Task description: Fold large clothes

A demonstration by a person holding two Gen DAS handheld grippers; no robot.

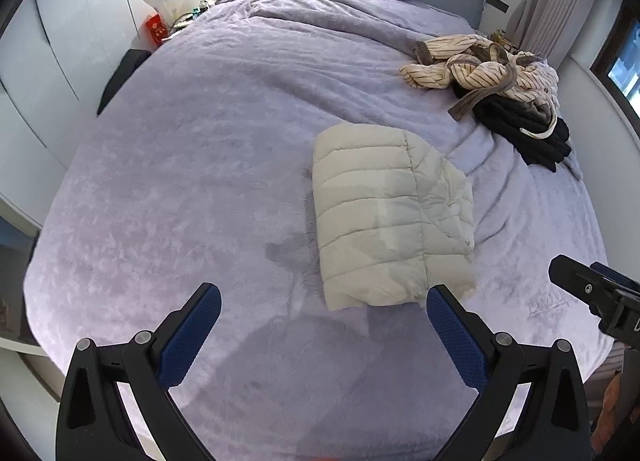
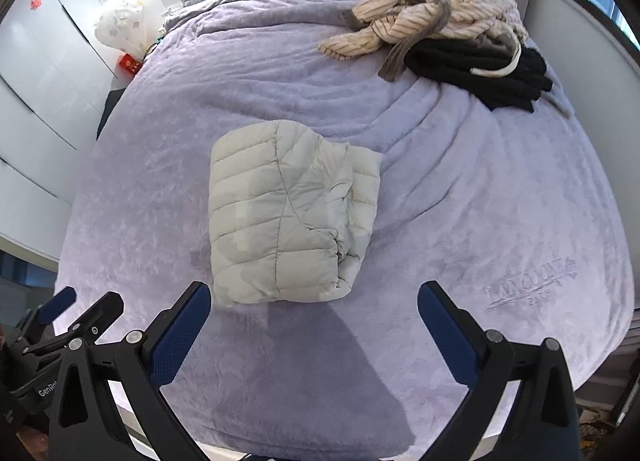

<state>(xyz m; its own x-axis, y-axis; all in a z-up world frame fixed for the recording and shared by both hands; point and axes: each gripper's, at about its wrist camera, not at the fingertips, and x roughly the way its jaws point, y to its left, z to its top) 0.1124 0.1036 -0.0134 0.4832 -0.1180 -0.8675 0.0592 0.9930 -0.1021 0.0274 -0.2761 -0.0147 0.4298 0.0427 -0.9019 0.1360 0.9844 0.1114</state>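
We hold the left gripper (image 1: 324,313) and right gripper (image 2: 314,309) spread, empty; folded puffer jacket (image 2: 288,213) lies at twelve o'clock on the bed (image 2: 460,201).

Soft daylight fills the room, brightest off the white wardrobe doors (image 2: 48,41) at ten o'clock. A window (image 1: 624,73) glows at three o'clock. Gentle grey shadows fall across the lilac bedspread (image 2: 460,189) near six o'clock. Both fisheye views bow strongly, with black corners; focus stays fairly sharp.
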